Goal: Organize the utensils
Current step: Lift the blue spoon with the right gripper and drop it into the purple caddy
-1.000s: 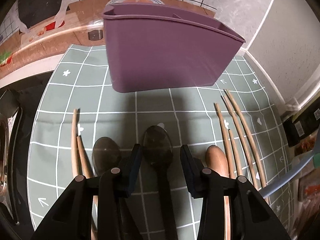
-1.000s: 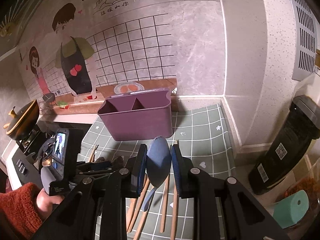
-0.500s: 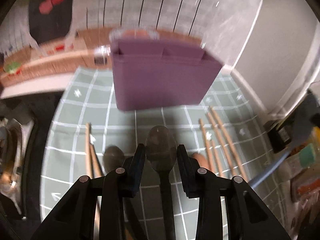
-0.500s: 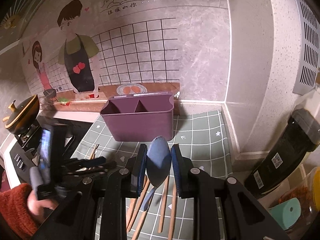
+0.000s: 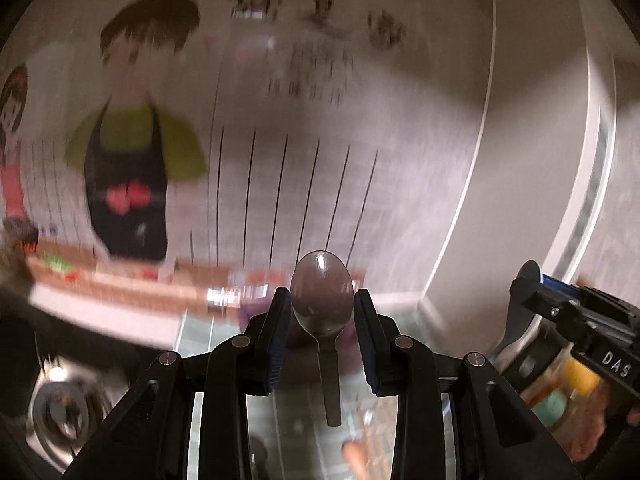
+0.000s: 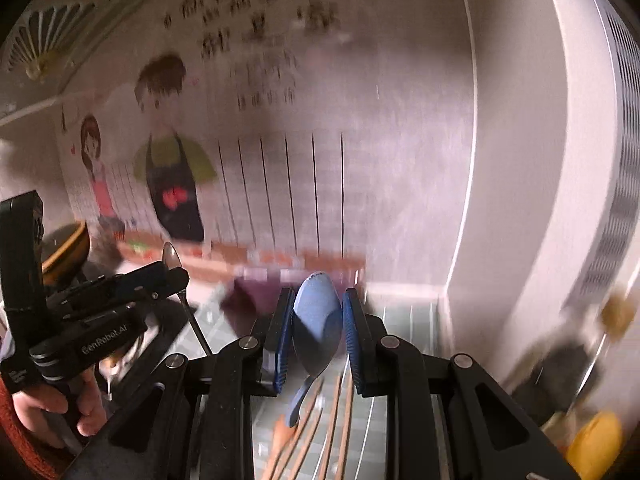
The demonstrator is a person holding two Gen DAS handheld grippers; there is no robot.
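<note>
I had the left gripper closed about halfway on the metal spoon, its jaws having just drawn in onto the bowl; the bowl sat squarely between the two pads, tip toward twelve o'clock, and the handle hung down toward six o'clock, clear of the counter. From my right camera the same spoon stood nearly upright at about ten o'clock, its bowl poking above the left gripper and the thin handle slanting down beneath it. My right gripper was closed to a narrow gap on the blue spoon, whose bowl filled the space between the pads, touching both, with its handle curving down toward seven o'clock. Beyond the right jaws, at twelve o'clock, I could make out the purple holder, badly blurred. Below them, at six o'clock, wooden chopsticks lay on the green checked mat.
</note>
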